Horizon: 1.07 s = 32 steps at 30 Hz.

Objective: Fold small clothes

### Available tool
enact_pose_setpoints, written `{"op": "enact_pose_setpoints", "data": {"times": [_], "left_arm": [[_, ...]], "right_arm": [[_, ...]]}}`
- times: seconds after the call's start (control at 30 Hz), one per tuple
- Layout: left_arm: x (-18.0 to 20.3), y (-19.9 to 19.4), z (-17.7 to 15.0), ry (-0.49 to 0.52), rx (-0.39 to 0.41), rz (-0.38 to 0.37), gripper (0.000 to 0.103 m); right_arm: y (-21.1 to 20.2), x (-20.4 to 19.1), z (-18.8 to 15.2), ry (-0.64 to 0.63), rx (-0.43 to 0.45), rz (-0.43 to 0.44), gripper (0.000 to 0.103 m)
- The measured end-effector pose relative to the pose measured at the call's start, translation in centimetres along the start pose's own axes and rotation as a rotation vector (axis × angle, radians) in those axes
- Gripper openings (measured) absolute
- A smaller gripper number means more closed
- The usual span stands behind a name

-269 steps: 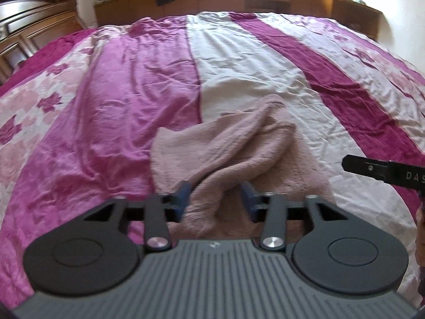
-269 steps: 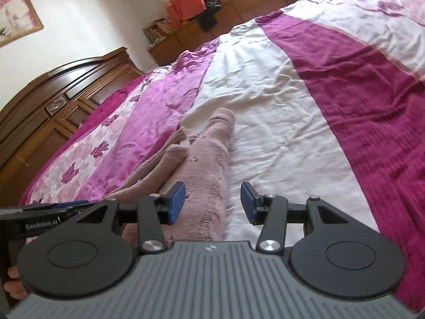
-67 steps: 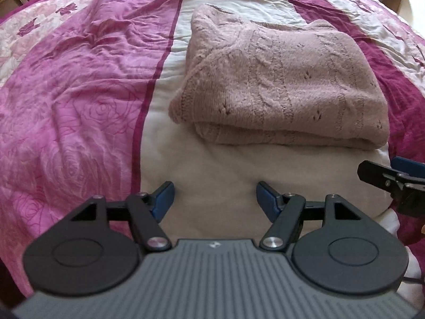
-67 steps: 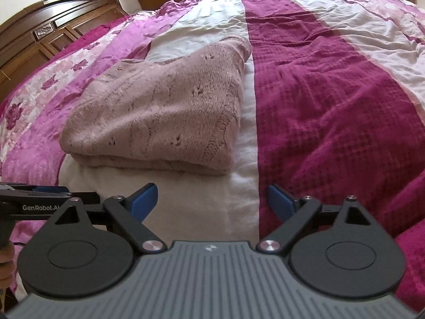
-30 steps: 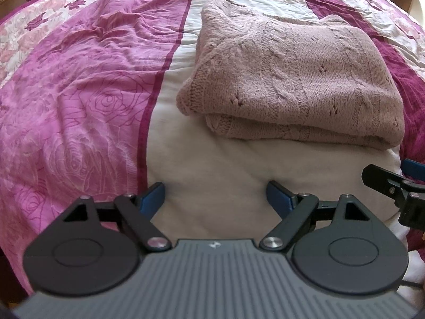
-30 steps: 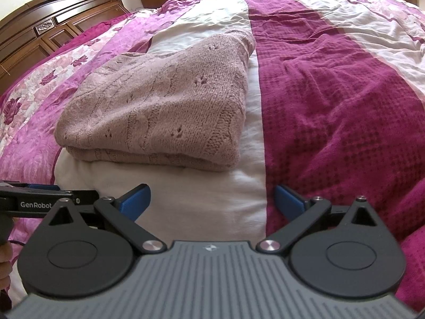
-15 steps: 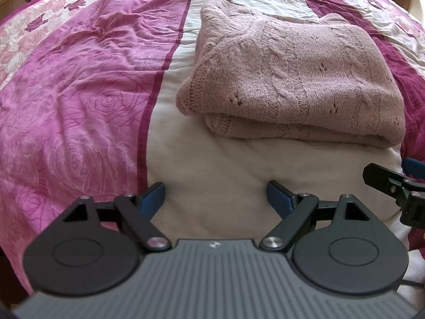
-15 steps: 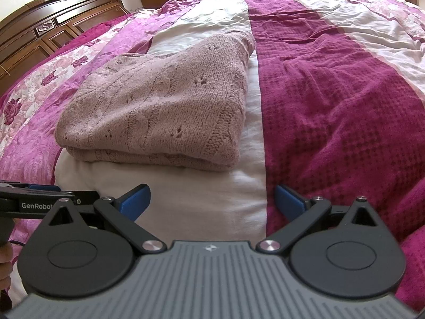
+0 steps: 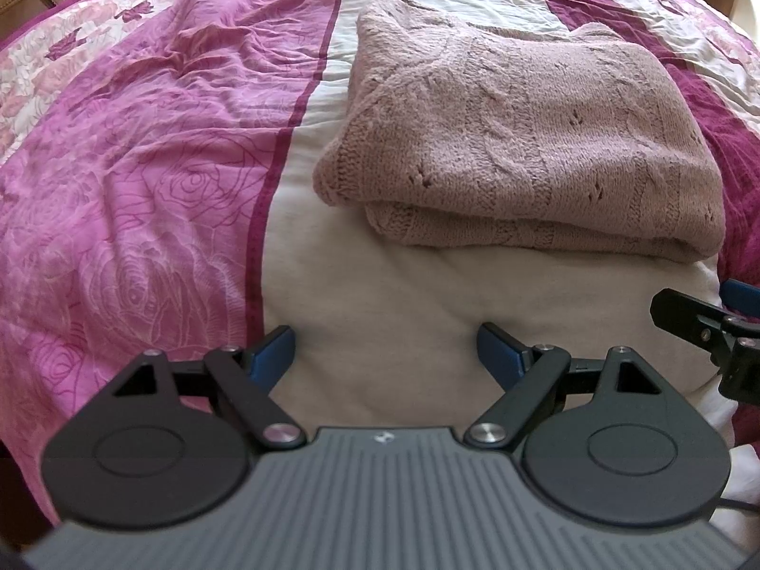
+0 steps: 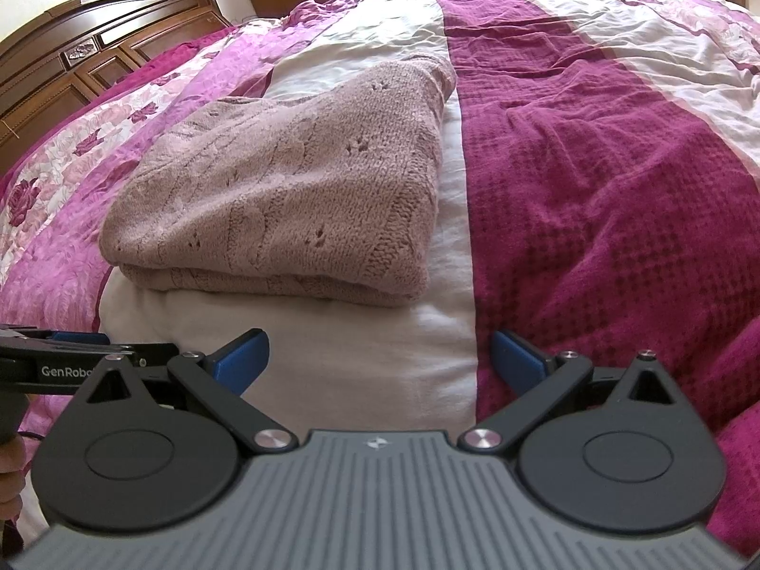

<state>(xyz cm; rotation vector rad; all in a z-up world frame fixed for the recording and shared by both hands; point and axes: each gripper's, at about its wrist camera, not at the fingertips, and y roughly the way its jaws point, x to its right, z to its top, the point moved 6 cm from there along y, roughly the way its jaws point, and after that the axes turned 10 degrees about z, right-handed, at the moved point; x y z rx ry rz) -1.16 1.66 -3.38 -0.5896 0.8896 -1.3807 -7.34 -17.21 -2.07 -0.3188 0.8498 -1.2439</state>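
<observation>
The left gripper (image 9: 385,349) has its jaws spread wide, blue pads well apart, holding nothing and touching nothing; only the cream stripe of the bedspread (image 9: 142,152) shows between them. The right gripper (image 10: 379,356) stands the same way, jaws wide and empty, over the border of the cream and dark magenta stripes.

The folded pink knit sweater (image 9: 522,142) lies on the bed's cream stripe, at 1 o'clock from the left gripper and at 11 o'clock from the right gripper (image 10: 294,180), apart from both. Its folded layers show along the near edge.

In the left wrist view the right gripper enters at 3 o'clock, cut off by the frame, so its jaws cannot be read there. In the right wrist view the left gripper shows at 9 o'clock, its lettering cropped, with part of a hand (image 10: 10,470) at the edge. A wooden headboard (image 10: 85,61) stands at 10 o'clock; the things on the far shelf are too small to make out.
</observation>
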Motion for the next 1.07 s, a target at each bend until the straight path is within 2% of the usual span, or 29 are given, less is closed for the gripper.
{"op": "enact_pose_setpoints", "data": {"times": [1.07], "left_arm": [[0.07,-0.02,-0.11,0.006,0.004,0.009,0.086]], "right_arm": [[-0.04,0.10,-0.19,0.000,0.005,-0.002,0.103]]}}
